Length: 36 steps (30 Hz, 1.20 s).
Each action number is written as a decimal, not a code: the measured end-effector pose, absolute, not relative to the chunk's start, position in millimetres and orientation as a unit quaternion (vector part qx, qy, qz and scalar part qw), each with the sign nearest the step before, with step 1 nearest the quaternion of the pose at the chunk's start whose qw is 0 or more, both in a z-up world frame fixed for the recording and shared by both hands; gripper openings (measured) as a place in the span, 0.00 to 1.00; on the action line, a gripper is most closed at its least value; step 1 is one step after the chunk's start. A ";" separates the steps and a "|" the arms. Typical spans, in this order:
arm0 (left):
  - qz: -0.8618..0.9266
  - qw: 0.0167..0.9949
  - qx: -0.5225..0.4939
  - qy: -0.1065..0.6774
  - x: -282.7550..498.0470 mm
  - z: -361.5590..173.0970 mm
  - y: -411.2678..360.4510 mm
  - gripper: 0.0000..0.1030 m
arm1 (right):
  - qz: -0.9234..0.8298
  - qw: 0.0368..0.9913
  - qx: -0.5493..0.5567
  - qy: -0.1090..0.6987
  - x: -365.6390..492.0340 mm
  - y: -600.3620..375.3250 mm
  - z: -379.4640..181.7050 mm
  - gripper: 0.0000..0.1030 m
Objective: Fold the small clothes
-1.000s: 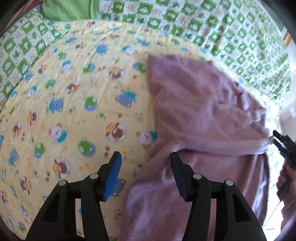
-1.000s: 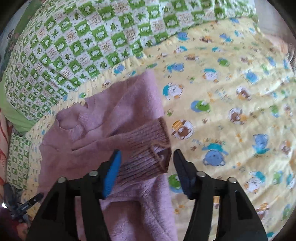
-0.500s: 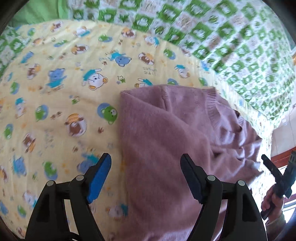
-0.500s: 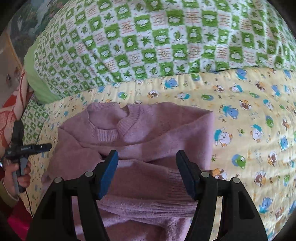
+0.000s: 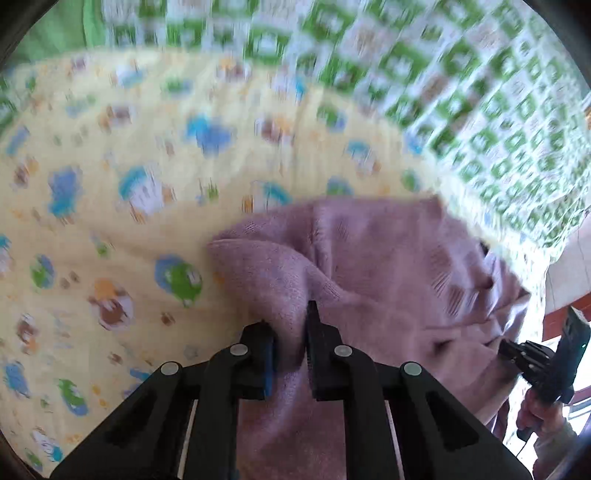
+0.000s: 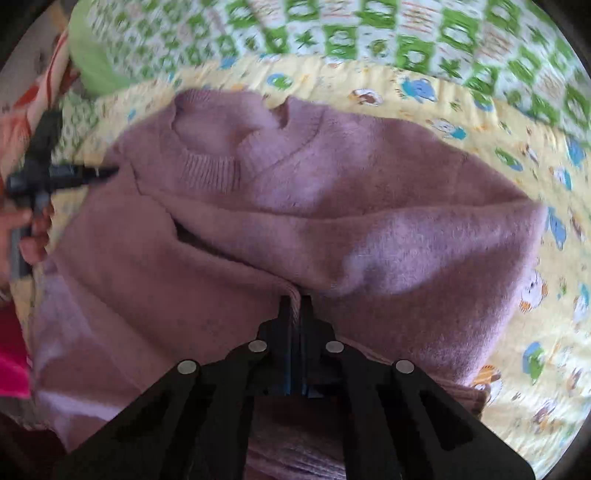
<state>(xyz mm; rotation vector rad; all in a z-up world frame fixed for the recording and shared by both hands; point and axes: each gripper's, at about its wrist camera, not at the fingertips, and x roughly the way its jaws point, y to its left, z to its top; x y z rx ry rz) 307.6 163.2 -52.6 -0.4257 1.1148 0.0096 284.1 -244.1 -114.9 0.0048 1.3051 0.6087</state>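
A small mauve knit sweater (image 6: 332, 192) lies on a yellow cartoon-print blanket (image 5: 110, 229), its ribbed neck (image 6: 210, 170) toward the far side. My left gripper (image 5: 290, 325) is shut on a bunched fold of the sweater (image 5: 369, 258) at its left edge. My right gripper (image 6: 294, 306) is shut on a thin fold of the sweater near its middle, below a sleeve folded across the body. Each gripper also shows in the other's view: the right one (image 5: 535, 365) at the sweater's right side, the left one (image 6: 55, 177) by the shoulder.
A green-and-white checked quilt (image 6: 369, 29) rises behind the blanket (image 6: 535, 332) and shows in the left wrist view (image 5: 480, 92) too. A green pillow (image 6: 92, 62) and an orange patterned cloth (image 6: 37, 92) lie at the far left. Both views are motion-blurred.
Both grippers were open over the sweater half a second ago. Both have now closed on folds of the sweater, and the cloth has bunched up at the left gripper.
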 end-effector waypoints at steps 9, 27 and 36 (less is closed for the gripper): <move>0.021 0.828 -0.177 0.532 312.3 -68.0 172.3 0.13 | 0.197 0.779 0.060 0.592 311.9 -267.0 -120.3 0.07; -0.038 0.824 -0.070 0.562 177.6 -40.1 118.3 0.59 | 0.134 0.814 0.099 0.556 201.6 -290.4 -48.6 0.65; 0.024 0.820 0.054 0.569 179.3 -67.2 73.9 0.59 | 0.083 0.797 0.121 0.586 179.7 -315.1 -73.1 0.65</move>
